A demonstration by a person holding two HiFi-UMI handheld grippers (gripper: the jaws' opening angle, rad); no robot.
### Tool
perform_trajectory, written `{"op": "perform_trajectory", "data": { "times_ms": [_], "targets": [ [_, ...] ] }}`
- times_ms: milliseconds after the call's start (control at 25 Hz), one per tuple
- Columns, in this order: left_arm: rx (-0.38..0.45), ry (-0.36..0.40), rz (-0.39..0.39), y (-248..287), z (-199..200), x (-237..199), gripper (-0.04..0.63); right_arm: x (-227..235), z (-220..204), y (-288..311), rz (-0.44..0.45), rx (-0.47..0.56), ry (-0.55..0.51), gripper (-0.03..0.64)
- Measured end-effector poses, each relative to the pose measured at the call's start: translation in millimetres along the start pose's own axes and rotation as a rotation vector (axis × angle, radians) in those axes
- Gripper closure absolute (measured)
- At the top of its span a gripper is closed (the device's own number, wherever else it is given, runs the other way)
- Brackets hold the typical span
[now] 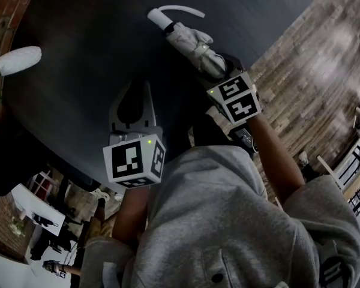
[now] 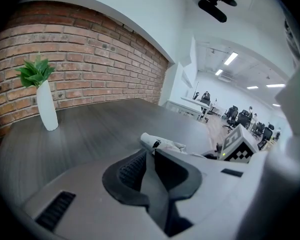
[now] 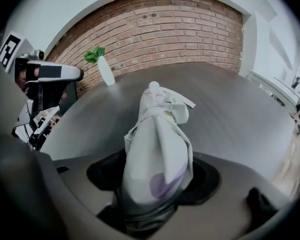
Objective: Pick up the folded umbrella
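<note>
Folded umbrella sat upper centre of head view, over dark round table. Pale grey-white fabric, bundled tight, crumpled. Strap with snap button, faint purple patch. White handle end with curved wrist loop. Right gripper clamped on umbrella's near end. Left gripper, lower centre-left, closed on nothing. White vase at left edge.

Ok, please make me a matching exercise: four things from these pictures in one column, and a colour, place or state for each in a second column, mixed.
1 umbrella
2 vase
3 left gripper
4 table

a dark grey
b holds green leaves
c shut, empty
d held by the right gripper

Pairs: 1-d, 2-b, 3-c, 4-a
</note>
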State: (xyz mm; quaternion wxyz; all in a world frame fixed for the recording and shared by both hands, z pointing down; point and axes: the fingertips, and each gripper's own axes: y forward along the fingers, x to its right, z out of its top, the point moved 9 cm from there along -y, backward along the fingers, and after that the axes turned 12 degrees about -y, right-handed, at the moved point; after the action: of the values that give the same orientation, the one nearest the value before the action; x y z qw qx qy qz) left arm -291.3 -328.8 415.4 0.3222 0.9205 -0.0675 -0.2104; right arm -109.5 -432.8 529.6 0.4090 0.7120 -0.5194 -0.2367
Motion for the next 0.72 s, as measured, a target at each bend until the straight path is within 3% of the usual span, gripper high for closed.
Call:
{"op": "perform_trajectory", "data": {
  "times_ms": [160, 480, 720],
  "targets": [
    [0.012, -0.001, -0.002, -5.7, -1.6, 2.6, 0.535, -2.6, -1.3, 0.5, -0.05, 0.005, -0.01, 0.341],
    [0.03, 0.009, -0.01, -21.4, -10.8, 12.7, 0.535, -0.5, -2.2, -2.0, -0.003, 0.019, 0.01, 0.388],
    [0.058, 0.016, -0.007, -38.3, -15.5, 19.9, 0.535, -8.3, -8.2, -7.2, 0.015, 0.065, 0.09, 0.402]
  ]
}}
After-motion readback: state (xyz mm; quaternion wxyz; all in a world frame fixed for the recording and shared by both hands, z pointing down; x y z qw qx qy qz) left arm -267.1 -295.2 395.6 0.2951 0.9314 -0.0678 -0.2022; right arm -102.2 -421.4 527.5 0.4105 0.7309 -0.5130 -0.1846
